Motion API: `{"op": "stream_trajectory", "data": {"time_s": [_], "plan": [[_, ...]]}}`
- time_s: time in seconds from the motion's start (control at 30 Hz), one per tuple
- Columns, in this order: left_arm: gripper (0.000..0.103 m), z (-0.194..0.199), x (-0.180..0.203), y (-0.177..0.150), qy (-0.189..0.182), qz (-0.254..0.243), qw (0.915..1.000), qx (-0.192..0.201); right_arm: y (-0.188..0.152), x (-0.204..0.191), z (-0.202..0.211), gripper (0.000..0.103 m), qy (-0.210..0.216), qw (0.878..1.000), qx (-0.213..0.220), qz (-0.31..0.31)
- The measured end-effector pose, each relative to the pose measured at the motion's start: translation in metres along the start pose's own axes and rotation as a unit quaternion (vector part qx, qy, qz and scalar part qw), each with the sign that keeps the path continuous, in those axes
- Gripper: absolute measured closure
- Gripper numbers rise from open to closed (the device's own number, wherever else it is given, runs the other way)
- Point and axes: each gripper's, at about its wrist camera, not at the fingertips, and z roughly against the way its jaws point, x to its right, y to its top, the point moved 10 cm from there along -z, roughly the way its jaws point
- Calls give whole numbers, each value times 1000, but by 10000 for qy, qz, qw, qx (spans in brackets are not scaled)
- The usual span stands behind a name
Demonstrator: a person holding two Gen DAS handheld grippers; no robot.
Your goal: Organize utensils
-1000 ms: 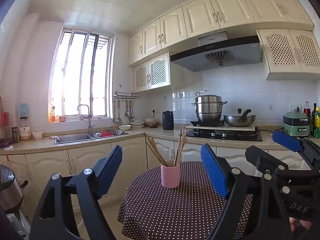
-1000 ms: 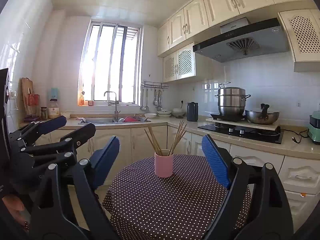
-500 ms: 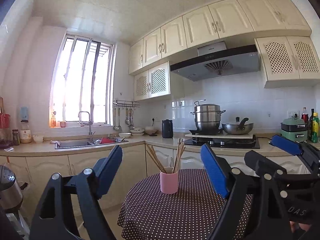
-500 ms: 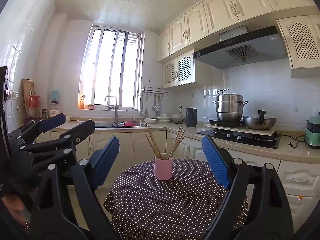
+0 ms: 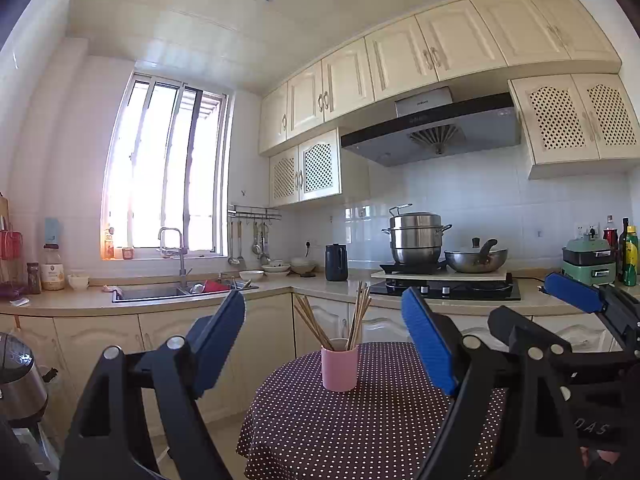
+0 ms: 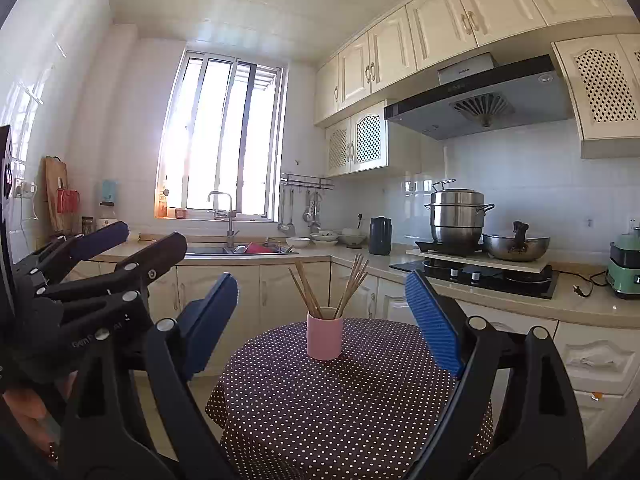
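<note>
1. Both views now sit lower in frame than a second ago: the pink cup (image 5: pixel 339 368) and the counter have dropped and more ceiling shows, while the table's contents are unchanged.
2. Jaws of the left gripper (image 5: pixel 324 344) and right gripper (image 6: pixel 320 316) stand wide apart with nothing between them, well short of the cup.
3. Chopsticks (image 6: pixel 308 292) stand fanned in two bunches inside the cup, upright on the dotted tablecloth (image 6: pixel 352 408) near its far edge.
4. Approach judgement: bring one gripper level to steady the cup's wall, and let the other close on one bunch above the rim.
5. Risk: a sideways nudge could tip the light cup.
</note>
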Motion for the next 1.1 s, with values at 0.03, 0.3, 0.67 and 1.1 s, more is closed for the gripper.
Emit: {"op": "stream_trajectory", "data": {"time_s": [0.03, 0.3, 0.67, 1.1], "plan": [[24, 0, 0, 0, 0, -9, 10000, 2, 0, 0, 0, 18, 10, 10000, 1, -12], [24, -1, 1, 0, -6, -18, 10000, 3, 0, -1, 1, 18, -5, 10000, 9, -2], [24, -1, 0, 0, 15, -42, 10000, 16, 0, 0, 2, 18, -12, 10000, 18, -16], [24, 1, 0, 0, 51, -69, 9999, 57, 1, 3, 2, 18, -17, 10000, 0, -41]]}}
